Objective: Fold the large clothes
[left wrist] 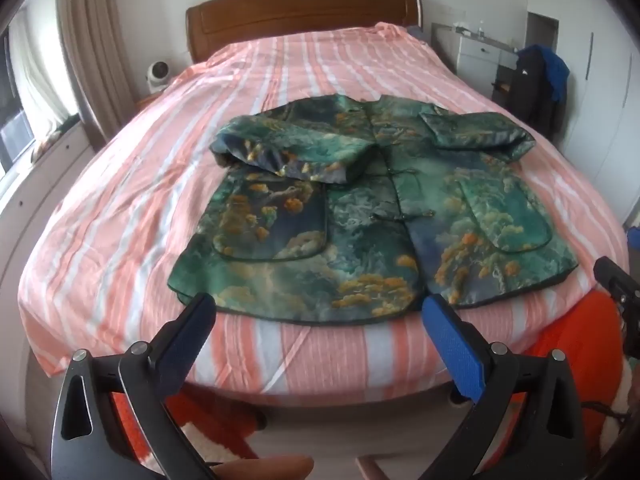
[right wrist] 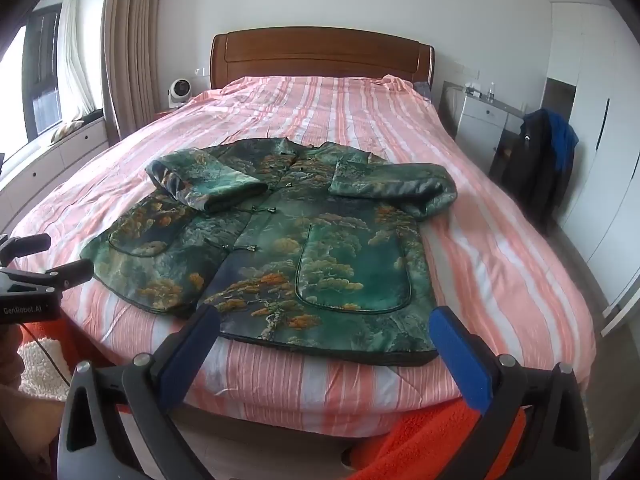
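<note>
A green patterned jacket lies face up on the pink striped bed, both sleeves folded in across its chest. It also shows in the right wrist view. My left gripper is open and empty, held just in front of the jacket's bottom hem at the foot of the bed. My right gripper is open and empty, level with the hem's right half. The left gripper shows at the left edge of the right wrist view, and the right gripper shows at the right edge of the left wrist view.
A wooden headboard stands at the far end. A small white fan sits left of the bed. A chair with dark clothes and a white cabinet stand to the right. An orange blanket lies below the bed's foot.
</note>
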`<move>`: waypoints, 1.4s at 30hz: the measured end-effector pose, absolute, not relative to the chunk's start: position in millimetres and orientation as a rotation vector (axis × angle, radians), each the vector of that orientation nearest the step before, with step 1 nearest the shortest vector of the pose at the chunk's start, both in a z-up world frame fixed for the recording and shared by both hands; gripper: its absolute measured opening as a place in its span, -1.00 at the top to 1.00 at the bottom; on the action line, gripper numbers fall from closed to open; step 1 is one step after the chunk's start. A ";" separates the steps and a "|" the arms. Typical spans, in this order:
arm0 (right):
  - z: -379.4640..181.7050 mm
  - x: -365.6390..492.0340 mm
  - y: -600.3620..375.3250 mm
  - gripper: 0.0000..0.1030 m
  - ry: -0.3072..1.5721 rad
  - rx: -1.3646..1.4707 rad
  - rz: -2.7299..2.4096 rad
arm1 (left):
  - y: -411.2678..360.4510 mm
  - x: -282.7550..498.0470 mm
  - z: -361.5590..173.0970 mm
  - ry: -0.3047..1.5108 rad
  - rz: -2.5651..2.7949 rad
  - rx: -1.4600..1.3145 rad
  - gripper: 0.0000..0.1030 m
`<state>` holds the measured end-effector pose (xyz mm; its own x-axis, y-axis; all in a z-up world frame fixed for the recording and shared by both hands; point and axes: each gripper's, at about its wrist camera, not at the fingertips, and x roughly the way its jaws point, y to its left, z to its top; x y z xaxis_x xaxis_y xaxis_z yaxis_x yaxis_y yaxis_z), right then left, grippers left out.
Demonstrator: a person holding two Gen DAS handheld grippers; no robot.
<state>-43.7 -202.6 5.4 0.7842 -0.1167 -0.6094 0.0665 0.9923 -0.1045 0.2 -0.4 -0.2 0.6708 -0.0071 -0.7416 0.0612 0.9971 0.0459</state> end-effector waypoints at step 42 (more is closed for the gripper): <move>-3.1 -54.2 -177.6 -1.00 0.673 -0.120 -0.033 | -13.2 -8.5 -5.8 0.875 -0.103 0.092 -0.99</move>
